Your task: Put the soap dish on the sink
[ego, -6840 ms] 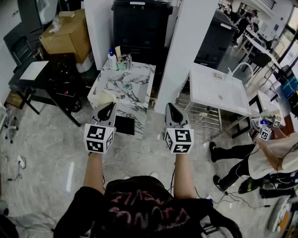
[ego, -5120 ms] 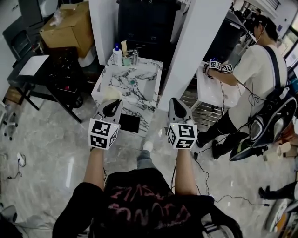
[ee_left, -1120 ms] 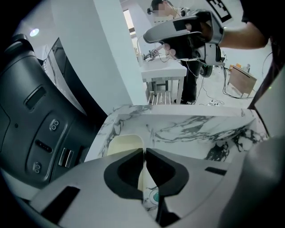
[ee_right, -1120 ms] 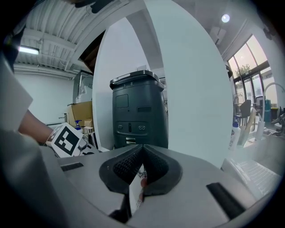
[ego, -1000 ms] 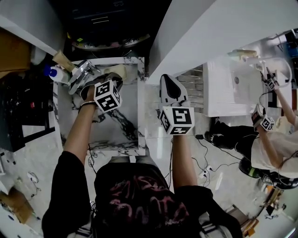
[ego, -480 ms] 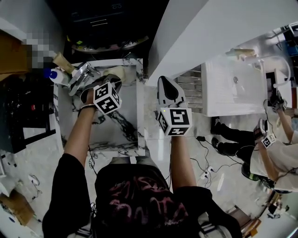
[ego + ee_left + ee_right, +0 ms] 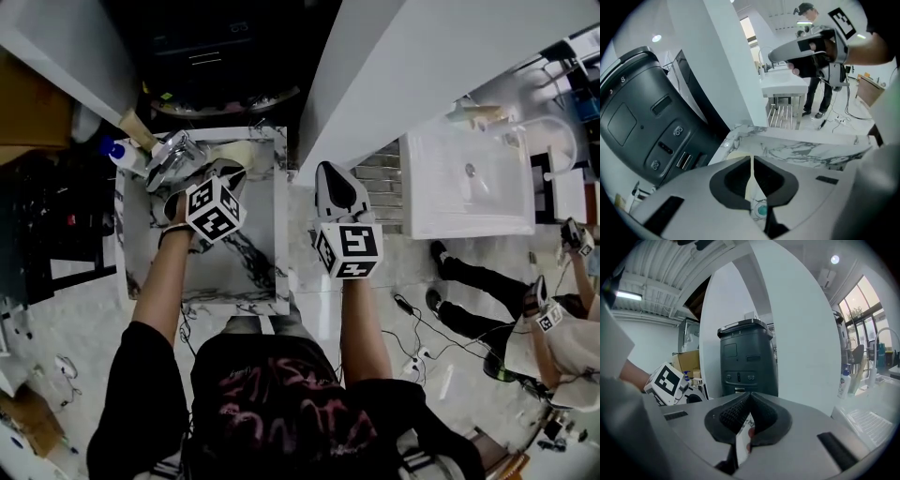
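Observation:
The cream soap dish rests at the back right corner of the marble sink, beside the chrome faucet. My left gripper reaches over the basin to it. In the left gripper view the jaws stand almost together, with a thin strip of the soap dish between them. A teal drain stopper shows below the jaws. My right gripper hangs shut beside the sink's right edge, above the floor, and holds nothing.
A white pillar rises right of the sink, with a dark bin behind it. A blue-capped bottle stands by the faucet. A second white sink and a crouching person are at the right.
Since the earliest frames I have walked up to the sink, and my left gripper has carried the dish to its back corner. Over the last second, both grippers have barely shifted.

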Demonstrator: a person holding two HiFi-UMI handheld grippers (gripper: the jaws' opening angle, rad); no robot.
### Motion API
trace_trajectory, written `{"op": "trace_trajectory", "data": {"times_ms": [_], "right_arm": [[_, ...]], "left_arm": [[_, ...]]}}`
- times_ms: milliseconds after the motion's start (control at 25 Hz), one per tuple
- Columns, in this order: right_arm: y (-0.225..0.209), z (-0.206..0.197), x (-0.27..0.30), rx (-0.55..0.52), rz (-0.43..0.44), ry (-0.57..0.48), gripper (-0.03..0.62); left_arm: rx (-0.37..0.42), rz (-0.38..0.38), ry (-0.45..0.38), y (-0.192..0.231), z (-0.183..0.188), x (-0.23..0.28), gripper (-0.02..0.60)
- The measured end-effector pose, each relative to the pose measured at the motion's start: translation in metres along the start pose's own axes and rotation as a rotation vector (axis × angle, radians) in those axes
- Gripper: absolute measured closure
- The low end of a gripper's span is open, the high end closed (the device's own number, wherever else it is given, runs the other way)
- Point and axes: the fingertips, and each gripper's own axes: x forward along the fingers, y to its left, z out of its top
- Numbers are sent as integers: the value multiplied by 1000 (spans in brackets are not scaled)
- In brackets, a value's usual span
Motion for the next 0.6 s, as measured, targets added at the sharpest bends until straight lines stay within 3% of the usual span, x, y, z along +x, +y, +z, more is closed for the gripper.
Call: {"op": "trace_trajectory", "data": {"times_ms": [160, 600], "right_arm": [[7, 7, -8, -3, 15, -11, 579], [18, 22, -29, -12, 64, -35, 579]], "left_arm": [[-99, 63, -68, 5, 13, -24, 557], [-272, 187, -172, 3, 33, -83, 566]]}}
